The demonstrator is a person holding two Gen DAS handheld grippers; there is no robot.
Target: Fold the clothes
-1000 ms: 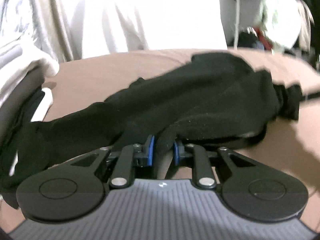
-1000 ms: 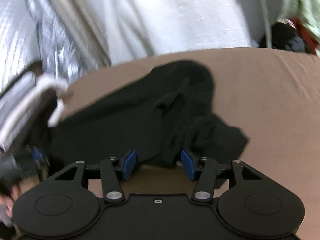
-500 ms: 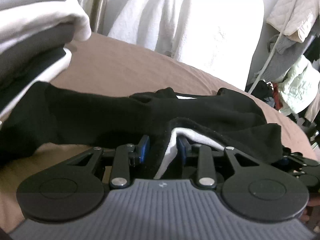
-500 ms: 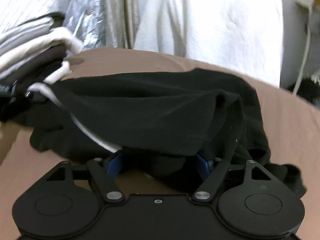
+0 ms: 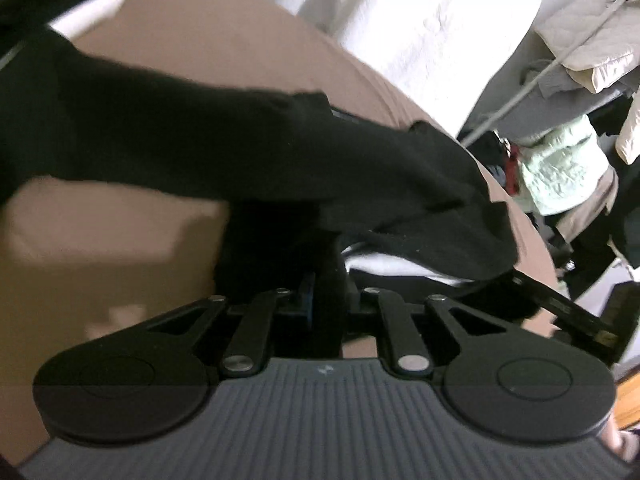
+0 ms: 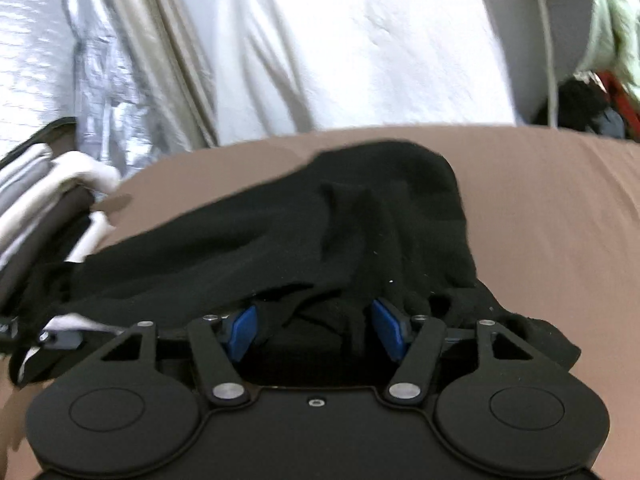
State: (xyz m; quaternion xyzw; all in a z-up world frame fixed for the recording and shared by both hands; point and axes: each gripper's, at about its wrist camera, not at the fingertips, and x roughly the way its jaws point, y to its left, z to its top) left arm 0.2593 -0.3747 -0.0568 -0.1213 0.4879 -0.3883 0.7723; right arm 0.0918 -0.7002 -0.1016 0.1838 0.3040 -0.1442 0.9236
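Left gripper point(image 5: 329, 300) clamped narrow on a fold of the black garment point(image 5: 240, 148), lifted above the brown bedsheet point(image 5: 100, 248). Right gripper point(image 6: 314, 330) spread wide, blue pads point(image 6: 242, 330) apart, black cloth draped loosely between and over them, gripping nothing. Garment sprawled across the sheet. Stack of folded clothes point(image 6: 44, 196) just beside its left end; white curtain point(image 6: 340, 48) behind; heaped laundry point(image 5: 560, 168) off right.

A plain black garment point(image 6: 304, 236) is lying on the solid brown sheet point(image 6: 552, 216). Beyond the sheet a white cloth point(image 6: 352, 40) is hanging, with silvery quilted material point(image 6: 44, 60) beside it. Blue pads point(image 6: 244, 330) are showing on the black right gripper point(image 6: 316, 332).
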